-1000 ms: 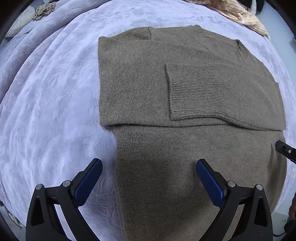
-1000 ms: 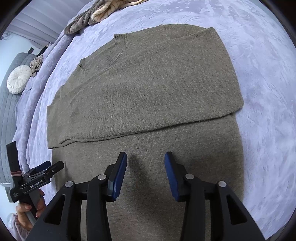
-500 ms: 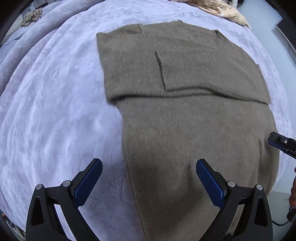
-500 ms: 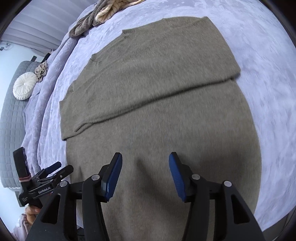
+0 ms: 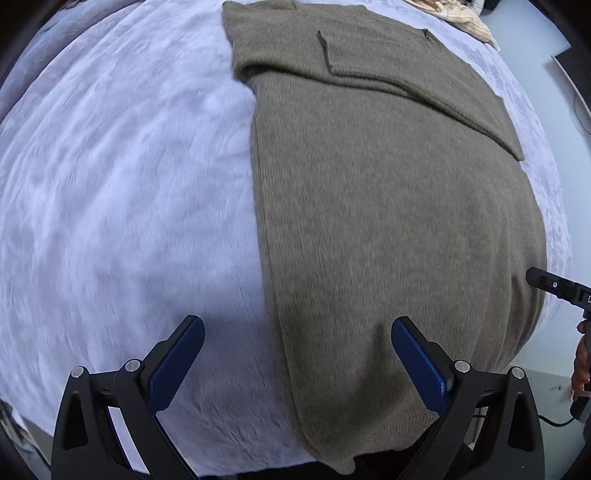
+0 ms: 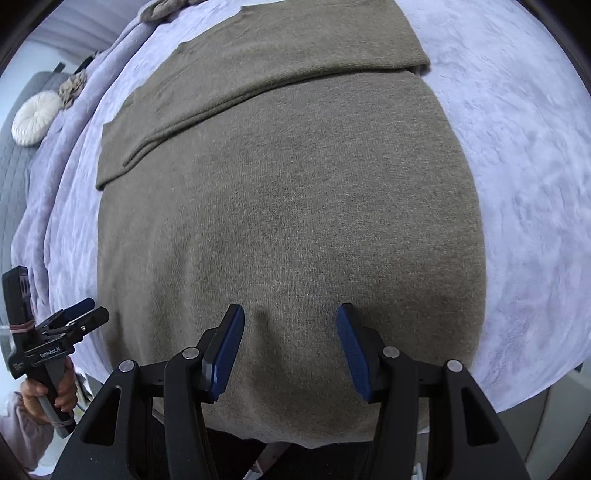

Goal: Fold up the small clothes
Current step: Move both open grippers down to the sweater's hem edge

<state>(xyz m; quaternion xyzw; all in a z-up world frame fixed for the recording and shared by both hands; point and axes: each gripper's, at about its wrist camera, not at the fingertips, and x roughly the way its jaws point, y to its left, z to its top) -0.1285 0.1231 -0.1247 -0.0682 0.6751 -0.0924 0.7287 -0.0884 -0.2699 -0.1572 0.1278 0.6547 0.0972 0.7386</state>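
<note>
One round cushion (image 6: 35,118) far left, one striped cloth (image 5: 461,18) far right. One sweater (image 5: 388,221) flat on the bed (image 5: 110,184), sleeves folded across the chest. Left tongs (image 5: 297,363) wide open over its left edge; right tongs (image 6: 290,350) just widened, empty. Both views sit nearer the hem than before.

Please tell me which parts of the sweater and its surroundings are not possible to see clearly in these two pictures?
- Sweater hem, left wrist view: its middle lies behind the left tongs.
- Hem, right wrist view: behind the right tongs.
- Blanket, left wrist view: motion blur smears its texture.
- Striped cloth, left wrist view: cut by the top edge.
- Folded-in sleeves: what lies beneath is covered.
</note>
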